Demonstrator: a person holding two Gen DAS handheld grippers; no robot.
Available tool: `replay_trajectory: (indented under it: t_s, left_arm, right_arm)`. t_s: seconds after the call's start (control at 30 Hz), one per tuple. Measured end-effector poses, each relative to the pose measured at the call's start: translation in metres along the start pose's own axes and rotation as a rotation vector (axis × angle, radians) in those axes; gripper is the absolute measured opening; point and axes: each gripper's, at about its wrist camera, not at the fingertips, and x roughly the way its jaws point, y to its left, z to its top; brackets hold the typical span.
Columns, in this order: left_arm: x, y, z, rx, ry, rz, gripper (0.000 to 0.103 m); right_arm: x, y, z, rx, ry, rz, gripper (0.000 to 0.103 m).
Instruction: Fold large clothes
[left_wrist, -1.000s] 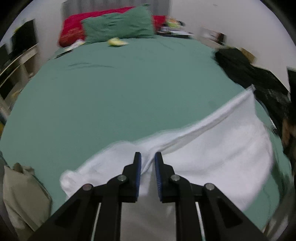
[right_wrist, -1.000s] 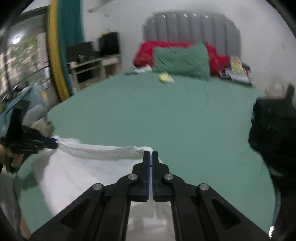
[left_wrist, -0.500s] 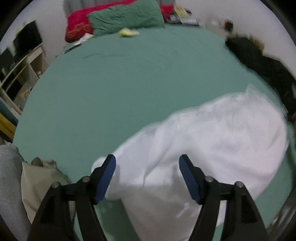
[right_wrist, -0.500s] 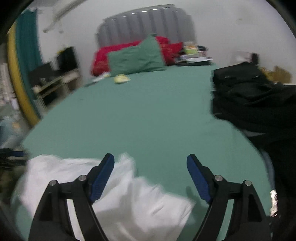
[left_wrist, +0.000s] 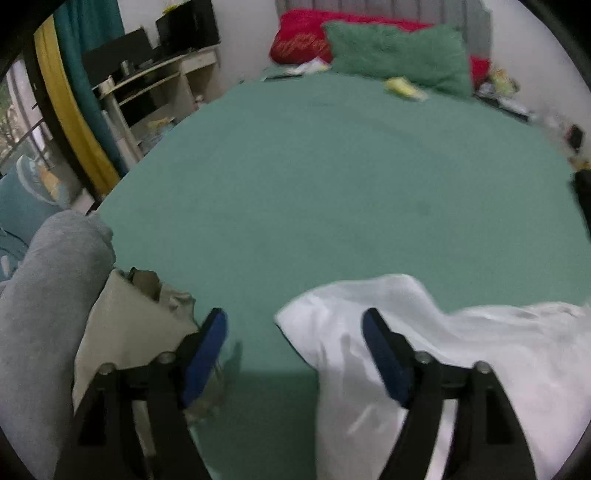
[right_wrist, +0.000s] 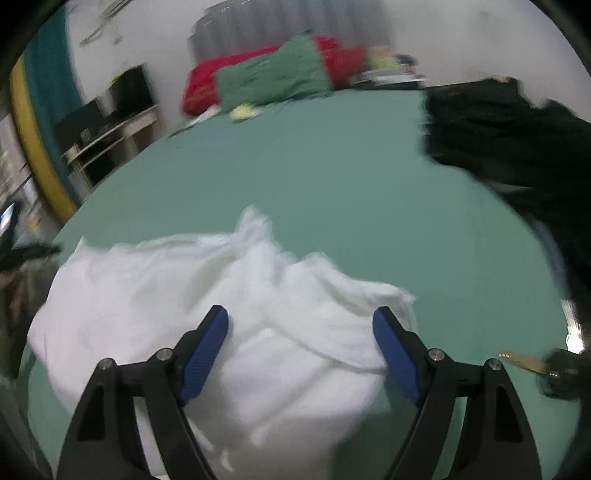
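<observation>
Green bed (right_wrist: 332, 192), rumpled white garment (right_wrist: 207, 302)

White garment (right_wrist: 155, 295) soft matt cloth; bedsheet (left_wrist: 332, 192) smooth matt

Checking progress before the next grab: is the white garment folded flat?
No. The white garment lies rumpled on the green bed, neither gripper holding it.

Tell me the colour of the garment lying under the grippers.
White garment; clearest in the right wrist view.
</observation>
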Motion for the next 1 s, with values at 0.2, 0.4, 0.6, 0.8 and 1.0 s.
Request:
replay_trajectory:
  t_s: [0.2, 0.4, 0.6, 0.8, 1.0]
  left_arm:
    - [-0.015, -0.013, -0.067, 0.084, 0.130, -0.114, 0.095]
    - [-0.002, -0.015, -0.069, 0.057, 0.157, -0.162, 0.095]
    - [-0.014, -0.062, -0.015, 0.153, 0.081, -0.218, 0.095]
    - [0.007, -0.153, 0.025, 0.387, 0.181, -0.335, 0.095]
    - [0.079, -0.208, 0.036, 0.383, 0.328, -0.253, 0.092]
  right_arm:
    - [-0.030, -0.028, -0.022, 0.039, -0.021, -0.065, 0.079]
    - [0.013, -0.026, -0.027, -0.035, 0.135, 0.032, 0.080]
    - [0.046, -0.053, 0.028, 0.008, 0.119, -0.034, 0.080]
    - [0.056, -0.086, 0.059, 0.106, 0.069, -0.081, 0.081]
    - [0.044, -0.083, 0.044, 0.066, 0.053, -0.070, 0.103]
